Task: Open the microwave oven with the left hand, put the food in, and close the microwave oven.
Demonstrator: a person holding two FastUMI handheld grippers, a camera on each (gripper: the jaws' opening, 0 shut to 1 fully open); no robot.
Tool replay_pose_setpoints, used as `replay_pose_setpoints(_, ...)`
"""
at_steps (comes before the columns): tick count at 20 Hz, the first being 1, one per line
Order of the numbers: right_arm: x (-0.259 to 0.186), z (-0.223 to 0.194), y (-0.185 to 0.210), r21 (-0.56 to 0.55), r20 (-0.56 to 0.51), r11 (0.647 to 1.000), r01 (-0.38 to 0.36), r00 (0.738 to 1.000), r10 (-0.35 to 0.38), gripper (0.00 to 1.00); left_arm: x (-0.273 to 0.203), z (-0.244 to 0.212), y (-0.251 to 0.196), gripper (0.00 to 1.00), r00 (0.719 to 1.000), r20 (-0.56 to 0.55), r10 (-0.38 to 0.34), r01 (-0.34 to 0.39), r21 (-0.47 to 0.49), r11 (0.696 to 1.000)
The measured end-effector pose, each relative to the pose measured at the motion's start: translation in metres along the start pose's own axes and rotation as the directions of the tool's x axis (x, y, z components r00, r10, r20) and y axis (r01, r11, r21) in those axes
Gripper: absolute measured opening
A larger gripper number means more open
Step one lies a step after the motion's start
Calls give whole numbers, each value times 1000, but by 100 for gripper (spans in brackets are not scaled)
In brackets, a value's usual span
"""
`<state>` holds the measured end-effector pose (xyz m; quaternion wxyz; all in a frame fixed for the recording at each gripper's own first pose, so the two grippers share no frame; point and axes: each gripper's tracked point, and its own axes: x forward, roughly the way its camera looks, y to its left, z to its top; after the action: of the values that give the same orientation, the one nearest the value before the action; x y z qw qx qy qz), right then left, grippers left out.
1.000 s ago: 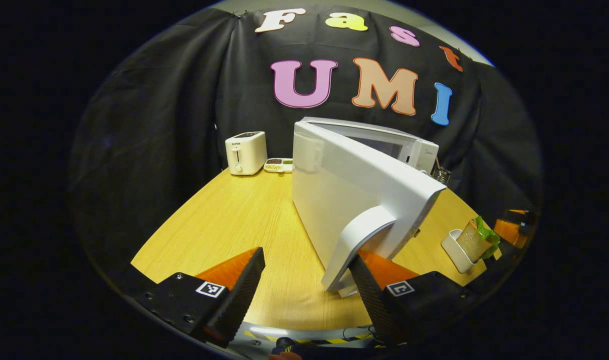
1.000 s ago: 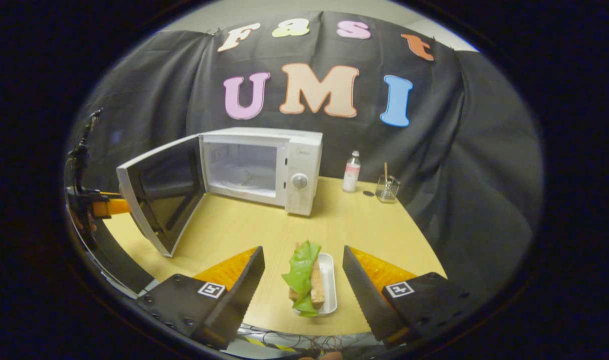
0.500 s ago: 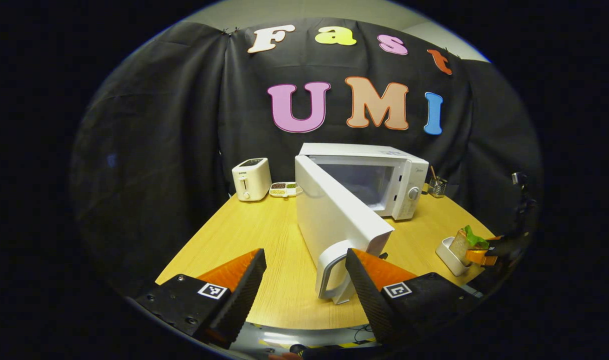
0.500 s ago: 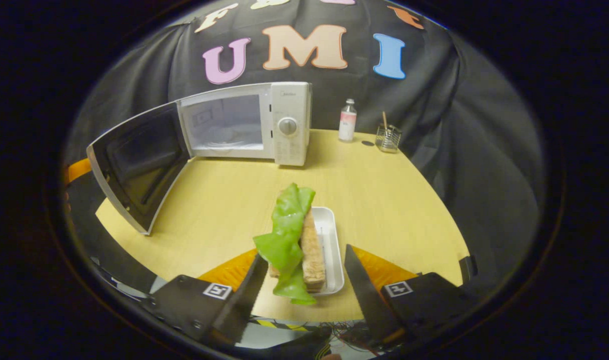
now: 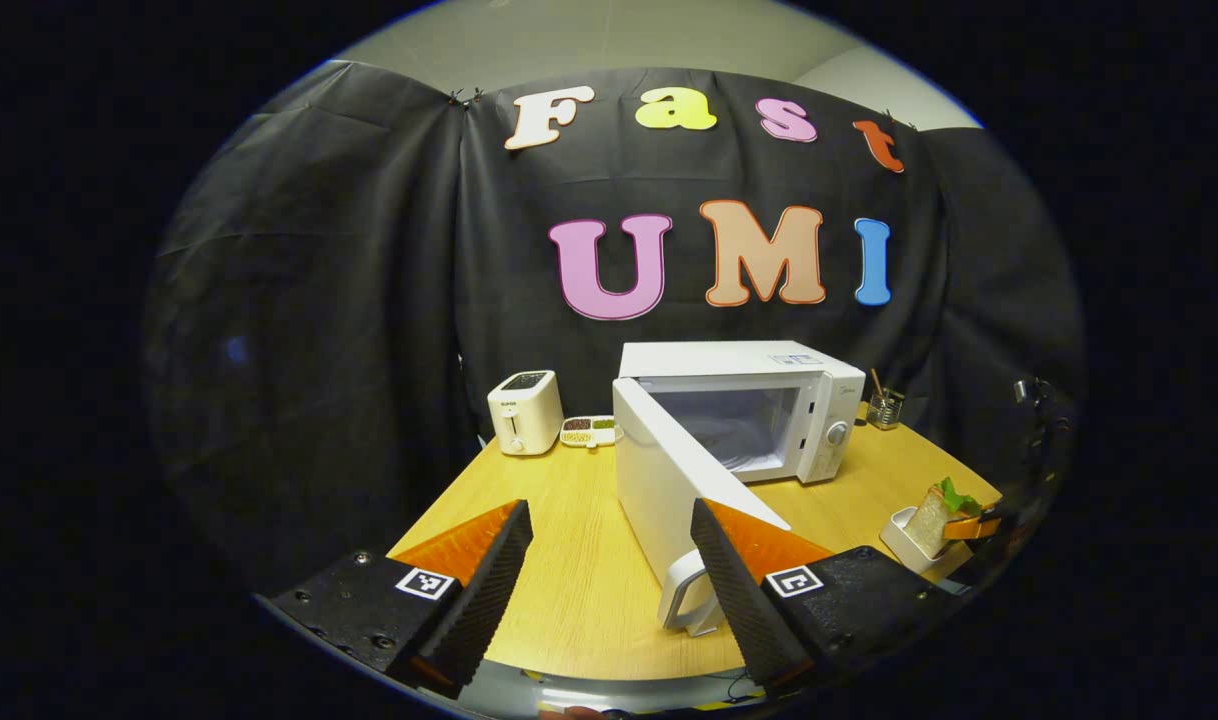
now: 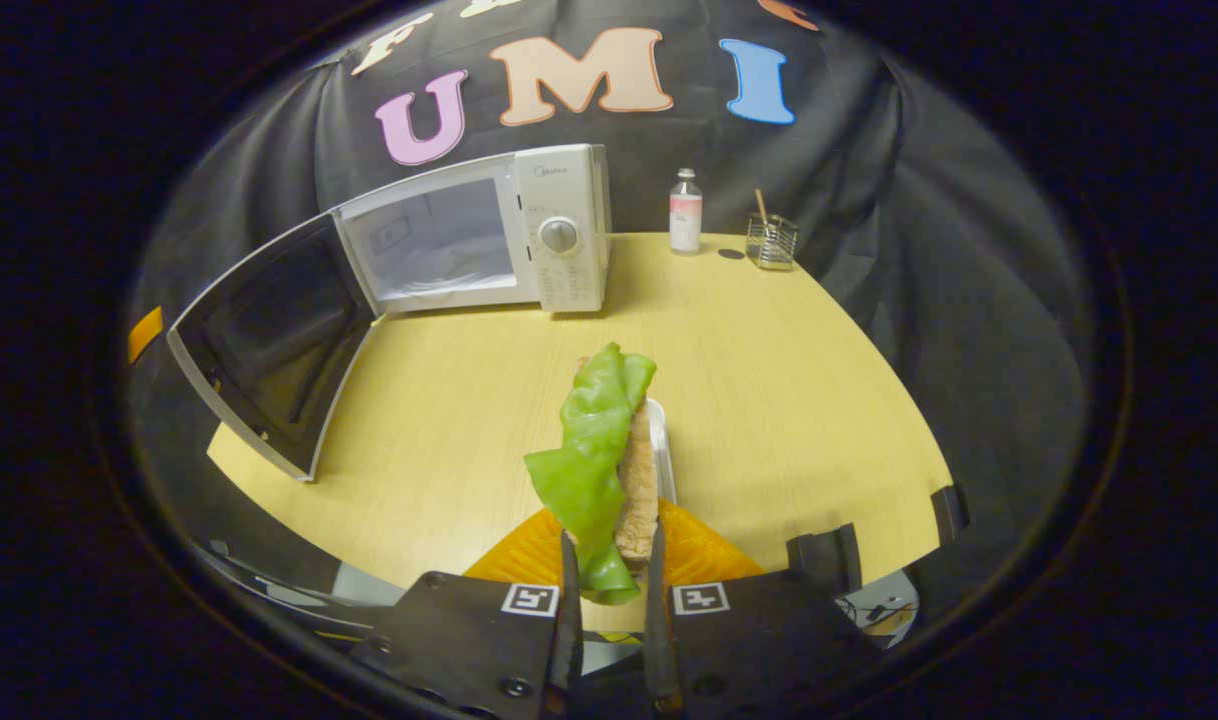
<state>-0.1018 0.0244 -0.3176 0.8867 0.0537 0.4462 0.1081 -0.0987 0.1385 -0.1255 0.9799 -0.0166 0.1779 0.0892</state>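
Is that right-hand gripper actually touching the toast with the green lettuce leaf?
Touching. In the right gripper view the right gripper has both fingers closed against the toast with green lettuce, over its white tray.

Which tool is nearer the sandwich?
Right. The right tool is clamped on the sandwich; the left tool, open, sits by the microwave door, well away.

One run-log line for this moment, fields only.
door: microwave door open | left gripper: open, off handle | right gripper: shut on sandwich over white tray | cavity: no food seen
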Motion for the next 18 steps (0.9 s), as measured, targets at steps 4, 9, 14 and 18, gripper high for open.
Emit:
replay_pose_setpoints(4,-16,40,5,38,65,999,-28,998,26,27,1,9,-6,97,1000,24,-5,5,-23,1000)
replay_pose_setpoints(9,-13,87,49,195,114,964,-180,981,160,22,2,12,-12,98,998,54,-13,14,-31,999)
replay_pose_setpoints(14,15,111,99,337,108,893,-299,954,279,22,0,21,-2,97,996,90,2,2,-38,999)
replay_pose_setpoints(18,42,136,151,439,119,819,-371,927,356,22,0,24,6,97,994,106,6,-2,-40,999)
